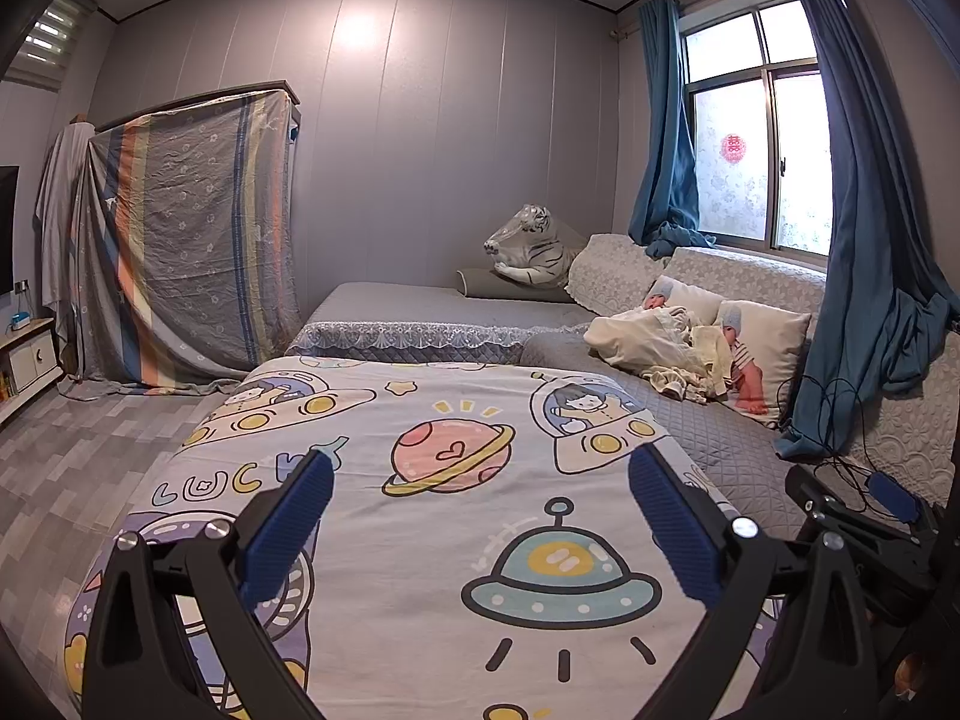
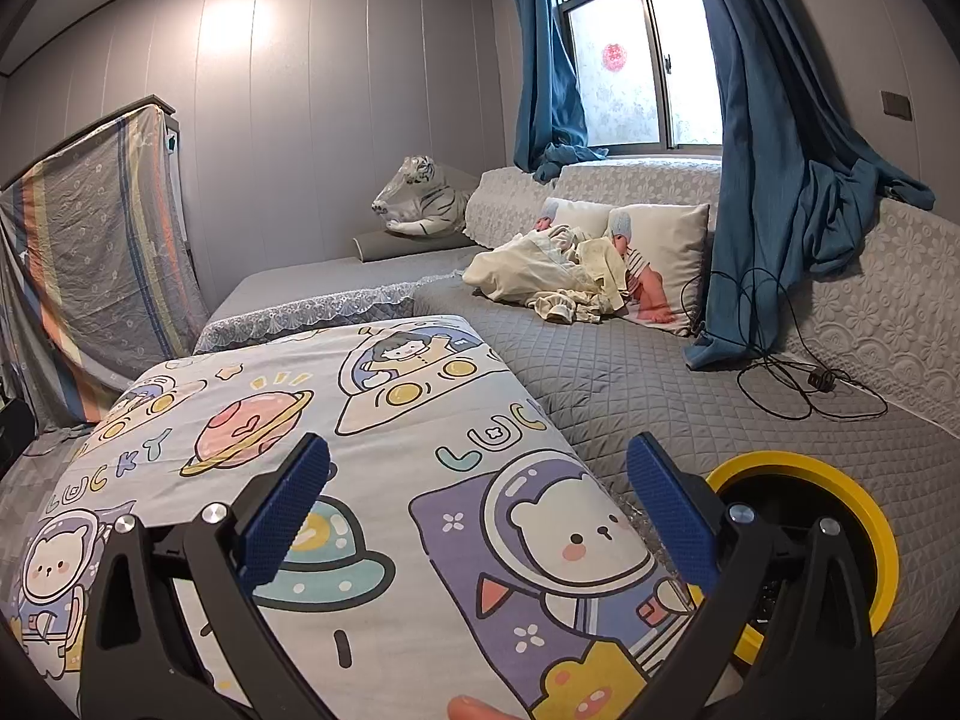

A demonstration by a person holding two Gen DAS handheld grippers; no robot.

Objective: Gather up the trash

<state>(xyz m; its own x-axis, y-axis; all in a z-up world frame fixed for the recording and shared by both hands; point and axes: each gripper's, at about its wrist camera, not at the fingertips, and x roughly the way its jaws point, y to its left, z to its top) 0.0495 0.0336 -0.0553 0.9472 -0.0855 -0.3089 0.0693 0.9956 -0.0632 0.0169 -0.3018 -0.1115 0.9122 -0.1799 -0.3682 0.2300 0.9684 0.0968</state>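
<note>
While both grippers hang over the bed, the one task item clearly in view is a single round bin [image 2: 798, 461]. It shows a bright yellow rim around a dark interior, seen only from the right wrist. It sits on the grey quilted bed cover [image 2: 660, 384], just beside the right edge of the cartoon quilt [image 1: 420, 396], and the right-hand finger partly hides it. Between quilt edge and bin lies a small patch of crinkled clear material [image 2: 630, 519]; I cannot tell what it is. No other loose scrap can be made out on the quilt. Left gripper [image 1: 480, 516]: jaws wide apart, nothing between them, two blue ribbed pads [image 1: 294, 522] counted, poised above the quilt's planet and saucer prints. Right gripper [image 2: 477, 504]: jaws equally wide apart, nothing held, two blue pads [image 2: 288, 510], above the bear-astronaut print. Count of the rest: one quilt; one plush white tiger [image 1: 531, 246] at the far end of the bed; two pillows [image 1: 774, 348] printed with babies, propped against the backrest below the window; one heap of pale clothing [image 1: 654, 348] touching the pillows; two blue curtains [image 1: 864, 240], one on each side of the window, their lower ends bunched on the backrest; one tangle of black cable [image 2: 780, 384] on the cover near the right curtain; one striped sheet [image 1: 186, 240] draped over a tall frame at the left wall.
</note>
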